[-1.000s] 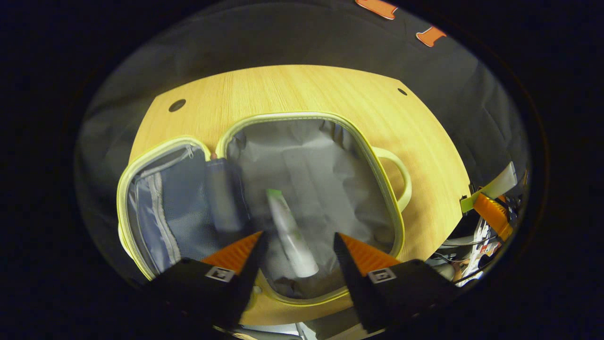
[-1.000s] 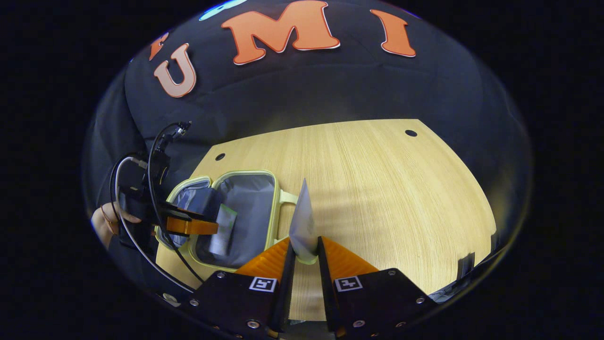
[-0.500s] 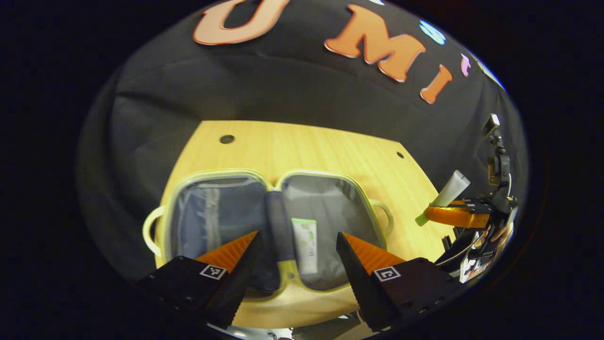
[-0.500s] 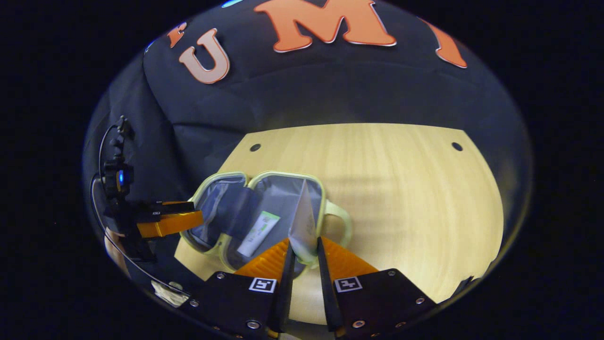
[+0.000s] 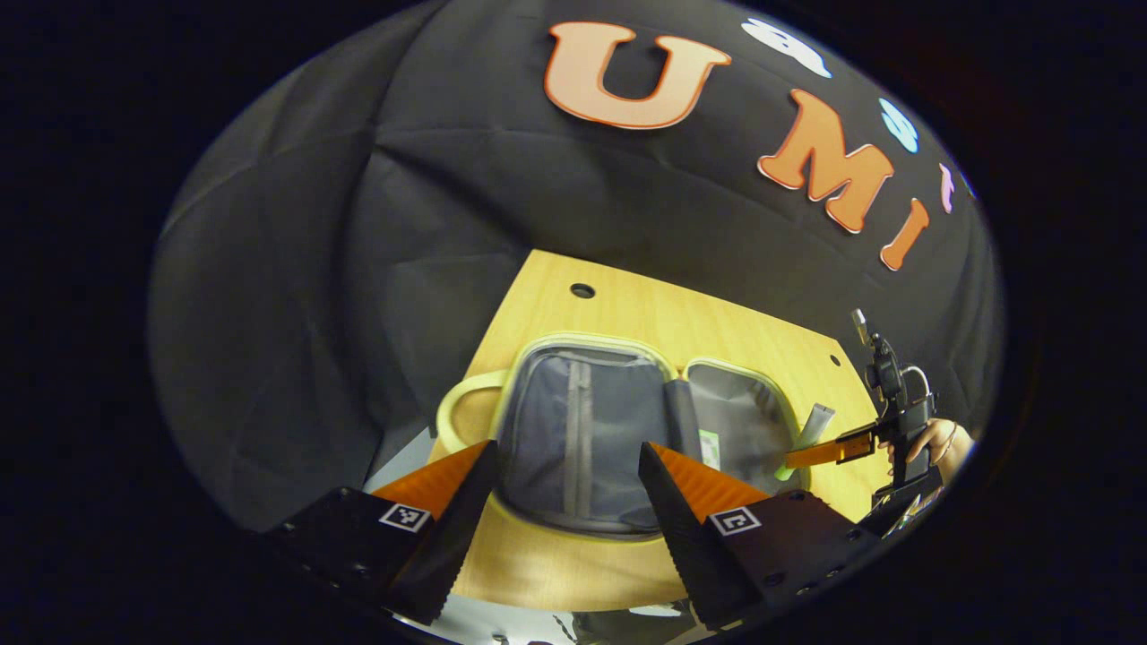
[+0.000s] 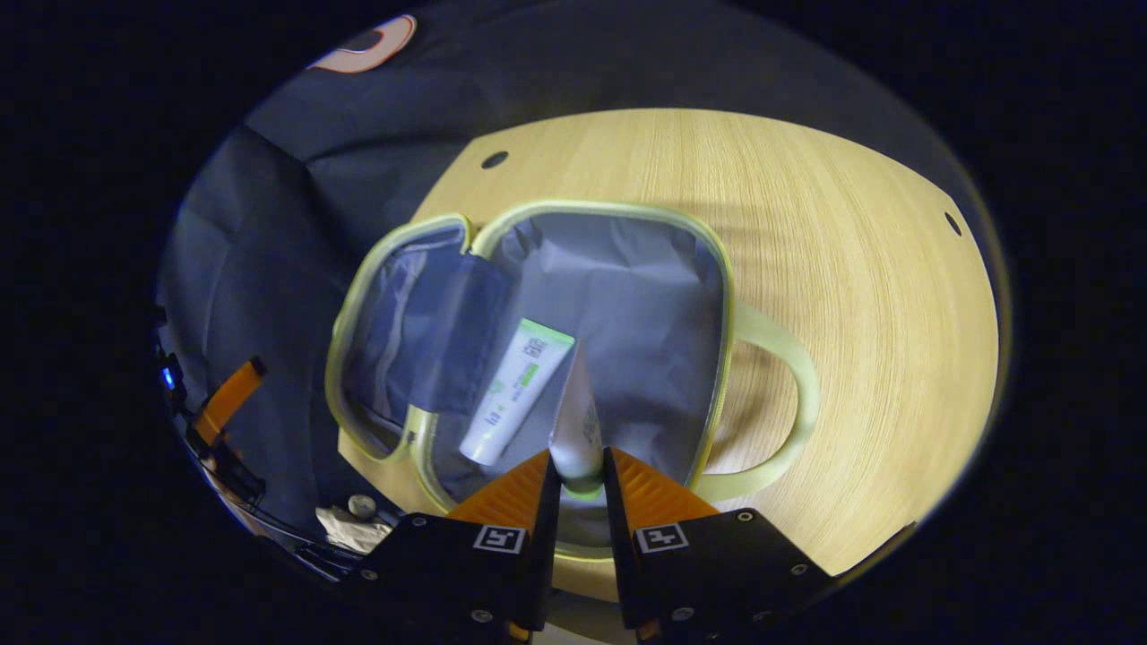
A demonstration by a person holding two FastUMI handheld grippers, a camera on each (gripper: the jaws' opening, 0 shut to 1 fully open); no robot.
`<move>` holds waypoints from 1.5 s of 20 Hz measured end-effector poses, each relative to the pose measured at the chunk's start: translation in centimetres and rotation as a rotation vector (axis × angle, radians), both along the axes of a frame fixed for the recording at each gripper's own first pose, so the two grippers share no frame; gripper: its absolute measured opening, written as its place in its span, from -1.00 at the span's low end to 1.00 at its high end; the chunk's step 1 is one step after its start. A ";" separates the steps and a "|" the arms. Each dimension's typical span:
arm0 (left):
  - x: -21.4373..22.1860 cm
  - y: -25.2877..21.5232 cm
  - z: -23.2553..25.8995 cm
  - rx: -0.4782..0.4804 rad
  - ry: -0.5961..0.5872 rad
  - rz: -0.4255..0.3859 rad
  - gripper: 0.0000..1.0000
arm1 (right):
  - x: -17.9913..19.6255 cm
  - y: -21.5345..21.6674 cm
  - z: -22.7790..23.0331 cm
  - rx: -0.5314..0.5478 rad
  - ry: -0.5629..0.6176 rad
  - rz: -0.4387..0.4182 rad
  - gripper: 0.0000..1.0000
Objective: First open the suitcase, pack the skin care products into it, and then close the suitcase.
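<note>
Grey-lined, lime-trimmed fabric suitcase (image 6: 618, 305) laid open on wooden table (image 6: 851, 269). White-green tube (image 6: 518, 391) lodged inside. Second pale tube (image 6: 578, 430) clenched by right gripper (image 6: 581, 470), poised above lining for packing. Left gripper (image 5: 564, 470) spread, empty, kept aside.

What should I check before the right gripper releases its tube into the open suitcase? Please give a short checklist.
1. Suitcase lies open on the table: ok.
2. Right gripper shut on the held tube: ok.
3. Held tube is over the right compartment: ok.
4. First tube already lies inside, beside the drop spot: ok.
5. Left gripper open, holding nothing: ok.
6. Height of the held tube above the lining: cannot tell.
</note>
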State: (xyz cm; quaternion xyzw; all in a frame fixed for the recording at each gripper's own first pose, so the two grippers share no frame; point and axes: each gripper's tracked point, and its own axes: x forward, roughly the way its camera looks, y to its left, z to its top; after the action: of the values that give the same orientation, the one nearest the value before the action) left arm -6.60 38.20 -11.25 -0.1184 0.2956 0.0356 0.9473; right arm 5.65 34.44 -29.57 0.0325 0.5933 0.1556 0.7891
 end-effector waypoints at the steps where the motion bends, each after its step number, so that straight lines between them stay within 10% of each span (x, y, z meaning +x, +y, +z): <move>1: -0.6 0.8 0.1 -0.003 0.009 0.017 0.94 | 0.0 0.0 -0.3 -0.011 0.001 -0.003 -0.46; 6: -0.9 4.2 -2.8 -0.067 0.028 0.059 0.94 | 1.0 0.7 1.7 0.029 -0.091 -0.021 0.88; 25: 9.2 14.1 -14.8 -0.749 -0.094 0.227 0.89 | 1.2 0.0 8.2 0.136 -0.217 -0.147 0.91; 28: 10.5 12.9 -15.8 -0.793 -0.058 0.231 0.12 | 1.2 -0.5 8.3 0.133 -0.222 -0.155 0.91; 29: 10.7 12.8 -16.2 -0.783 -0.051 0.244 0.22 | 1.3 -0.6 8.4 0.132 -0.227 -0.155 0.92; 30: 11.0 12.7 -16.3 -0.768 -0.034 0.247 -0.22 | 1.3 -0.8 8.3 0.129 -0.229 -0.154 0.92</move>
State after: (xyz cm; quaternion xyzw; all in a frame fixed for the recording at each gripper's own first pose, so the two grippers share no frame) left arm 4.40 50.92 -27.53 -0.4991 0.2553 0.0343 0.8273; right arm 6.90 33.62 -21.27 0.1109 0.4838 0.1351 0.8575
